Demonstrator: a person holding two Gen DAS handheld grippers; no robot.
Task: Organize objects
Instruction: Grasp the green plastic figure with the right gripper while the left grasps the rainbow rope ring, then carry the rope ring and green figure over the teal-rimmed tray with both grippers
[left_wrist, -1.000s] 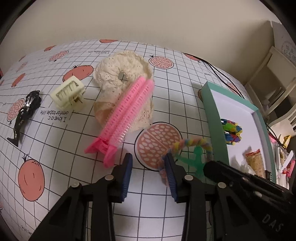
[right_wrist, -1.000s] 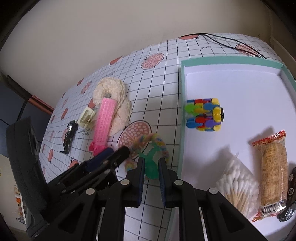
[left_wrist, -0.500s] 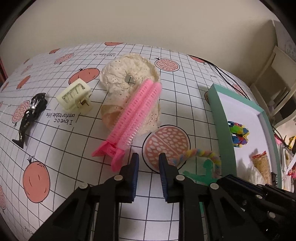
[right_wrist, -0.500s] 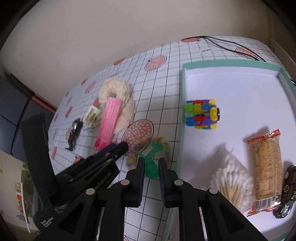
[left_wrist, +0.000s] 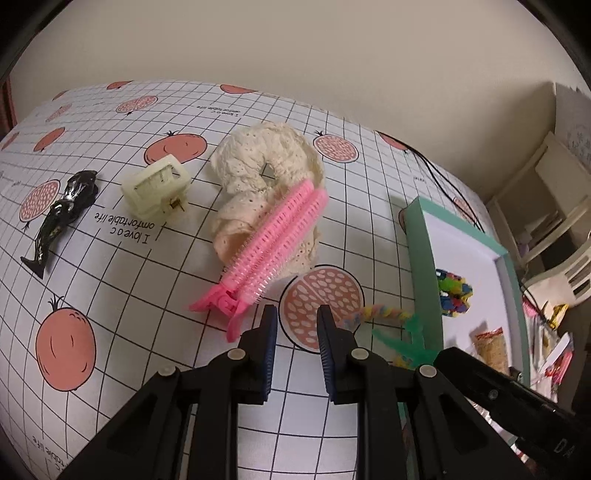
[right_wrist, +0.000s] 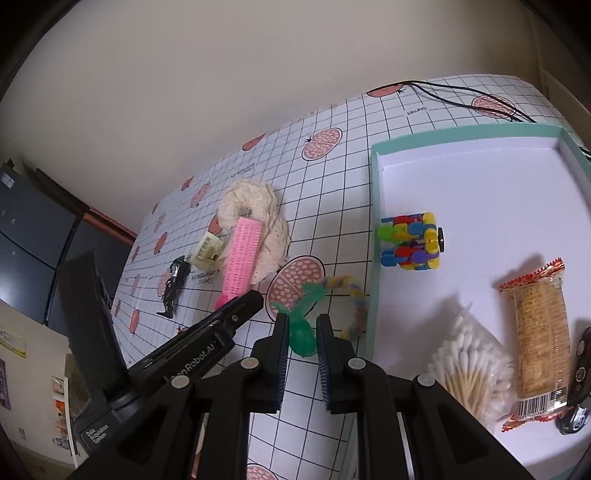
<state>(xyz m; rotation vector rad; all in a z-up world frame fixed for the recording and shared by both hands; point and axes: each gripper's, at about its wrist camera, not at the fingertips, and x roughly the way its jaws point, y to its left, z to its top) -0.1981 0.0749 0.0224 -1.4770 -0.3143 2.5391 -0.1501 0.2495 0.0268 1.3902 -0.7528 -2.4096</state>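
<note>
- your right gripper (right_wrist: 299, 341) was spread a little around the green toy (right_wrist: 303, 325), not pinching.
- it looked light and bendy; grab its round bottom.
- your left gripper (left_wrist: 295, 328) was a bit apart, holding nothing.

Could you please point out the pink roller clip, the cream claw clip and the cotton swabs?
pink roller clip (left_wrist: 277, 240): left wrist view, middle of its bristled barrel.
cream claw clip (left_wrist: 157, 188): left wrist view, its slotted top.
cotton swabs (right_wrist: 469, 363): right wrist view, middle of the bag.

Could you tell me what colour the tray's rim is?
Mint green rim, white inside; clearest in the right wrist view.
</note>
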